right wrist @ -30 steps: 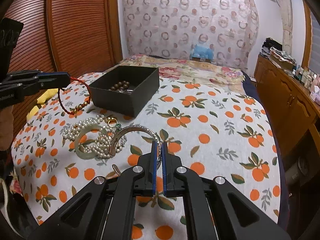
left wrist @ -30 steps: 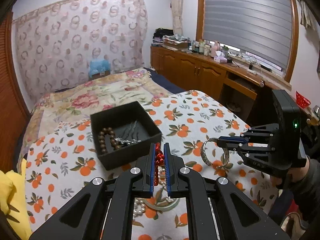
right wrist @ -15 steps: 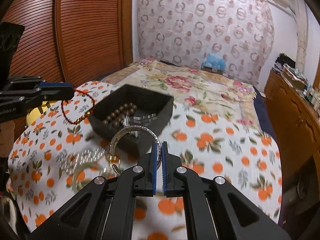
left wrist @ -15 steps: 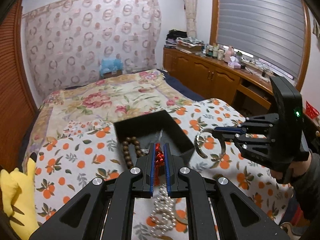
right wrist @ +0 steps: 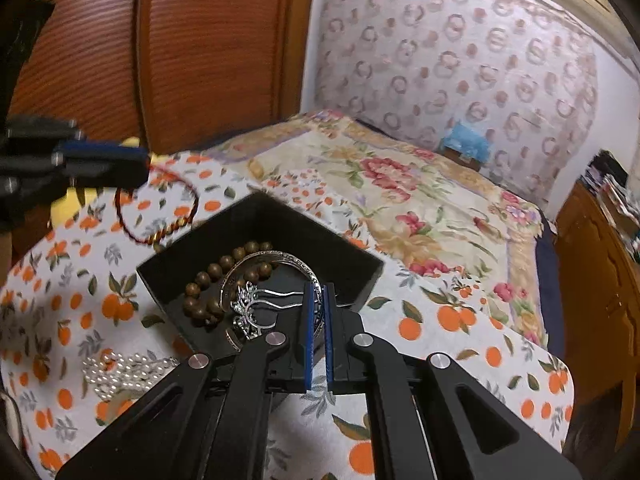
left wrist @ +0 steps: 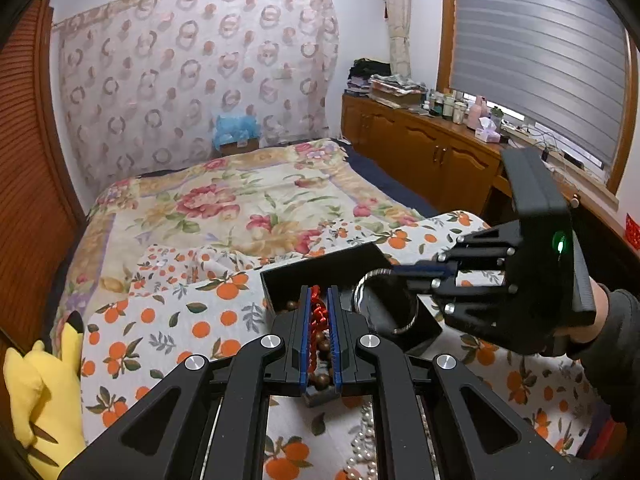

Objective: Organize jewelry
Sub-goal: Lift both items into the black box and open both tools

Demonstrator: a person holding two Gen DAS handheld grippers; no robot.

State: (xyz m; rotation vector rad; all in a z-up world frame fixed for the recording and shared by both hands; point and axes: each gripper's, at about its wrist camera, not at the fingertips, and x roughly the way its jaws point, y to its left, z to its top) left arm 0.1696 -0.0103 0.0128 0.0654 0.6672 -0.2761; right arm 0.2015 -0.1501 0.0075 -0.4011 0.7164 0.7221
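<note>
Over a bed (left wrist: pixel 248 200) spread with an orange-print cloth (right wrist: pixel 460 320), the left hand-held gripper (left wrist: pixel 319 312) pinches a red cord bracelet (right wrist: pixel 160 208) near the left rim of a black box (right wrist: pixel 360 276). The right hand-held gripper (right wrist: pixel 318 312) clamps a silver bangle (right wrist: pixel 276 258) above the box, which holds brown beads (right wrist: pixel 208 280) and a silver hairpin (right wrist: pixel 256 300). Pearls (right wrist: pixel 120 372) lie on the cloth beside it.
</note>
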